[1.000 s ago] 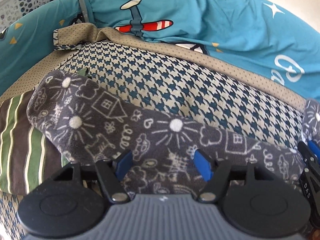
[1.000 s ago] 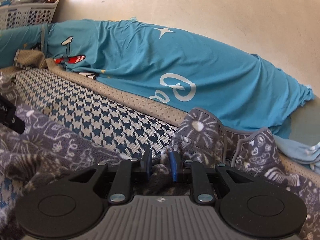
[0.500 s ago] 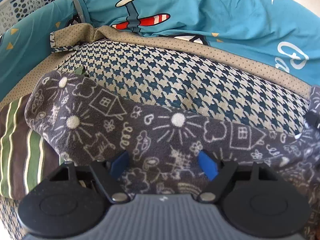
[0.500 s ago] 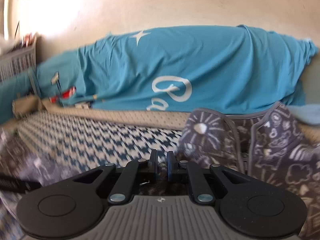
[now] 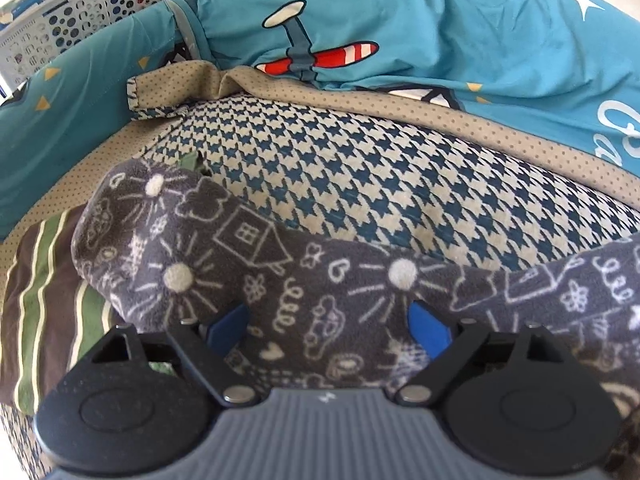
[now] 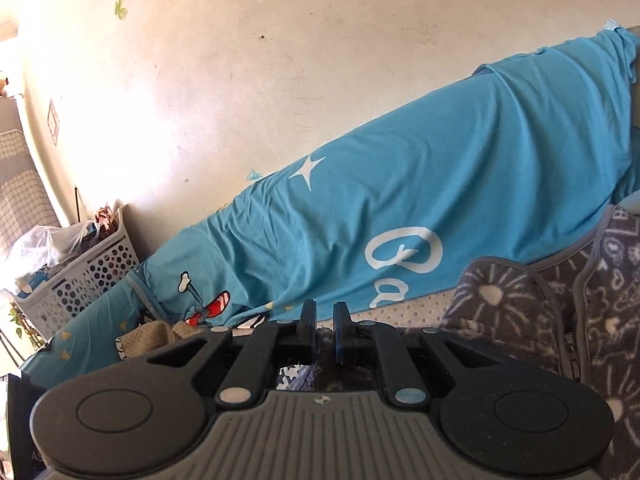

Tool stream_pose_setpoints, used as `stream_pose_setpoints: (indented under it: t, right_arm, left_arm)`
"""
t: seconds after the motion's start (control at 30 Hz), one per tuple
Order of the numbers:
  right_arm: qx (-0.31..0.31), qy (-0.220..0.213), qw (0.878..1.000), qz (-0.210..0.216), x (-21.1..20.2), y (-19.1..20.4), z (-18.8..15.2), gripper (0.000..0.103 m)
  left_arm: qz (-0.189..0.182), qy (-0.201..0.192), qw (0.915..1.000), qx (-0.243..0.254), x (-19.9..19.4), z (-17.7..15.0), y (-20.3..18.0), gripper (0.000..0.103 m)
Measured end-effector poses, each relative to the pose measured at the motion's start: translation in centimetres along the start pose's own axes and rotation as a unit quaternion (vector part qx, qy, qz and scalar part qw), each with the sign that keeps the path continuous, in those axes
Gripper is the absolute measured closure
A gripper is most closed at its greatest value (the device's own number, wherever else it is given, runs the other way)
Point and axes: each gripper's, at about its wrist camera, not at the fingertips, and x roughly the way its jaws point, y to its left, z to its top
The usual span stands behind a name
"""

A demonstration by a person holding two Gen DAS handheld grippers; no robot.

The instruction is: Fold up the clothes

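Note:
A grey fleece garment (image 5: 280,280) printed with white suns and houses lies across a houndstooth cloth (image 5: 340,176). My left gripper (image 5: 328,320) is open, its blue fingers on either side of a bunched fold of the fleece. My right gripper (image 6: 324,320) is shut on a thin edge of the same grey fleece (image 6: 560,320), which hangs to its right. A teal airplane-print shirt (image 5: 400,20) lies behind and also shows in the right wrist view (image 6: 400,200).
A brown and green striped garment (image 5: 44,304) lies at the left. A white perforated laundry basket (image 5: 80,20) stands at the back left and also shows in the right wrist view (image 6: 80,276). A cream wall (image 6: 280,60) rises behind.
My right gripper has lifted and tilted upward with the fleece edge, so its view now shows mostly wall. My left gripper has stayed open around the fleece fold.

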Motion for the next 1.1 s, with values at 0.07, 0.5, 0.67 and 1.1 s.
stream_pose_setpoints:
  t: [0.07, 0.5, 0.67, 1.1]
  right_arm:
    - [0.014, -0.004, 1.000, 0.010, 0.0, -0.1, 0.1, 0.094]
    - [-0.058, -0.003, 0.995, -0.077, 0.5, 0.7, 0.4, 0.087]
    - [-0.110, 0.028, 0.994, 0.003, -0.3, 4.1, 0.0, 0.087]
    - [-0.221, 0.138, 0.964, 0.050, 0.8, 7.8, -6.1, 0.082]
  left_arm:
    - [0.008, -0.003, 1.0000, -0.002, 0.1, 0.1, 0.2, 0.015]
    - [0.001, 0.008, 0.9988, -0.048, -0.1, 0.9, 1.5, 0.016]
    - [-0.023, 0.022, 0.9964, -0.079, -0.4, 1.4, 2.6, 0.016]
    - [-0.061, 0.031, 0.9887, -0.133, -1.7, 2.8, 4.9, 0.015]
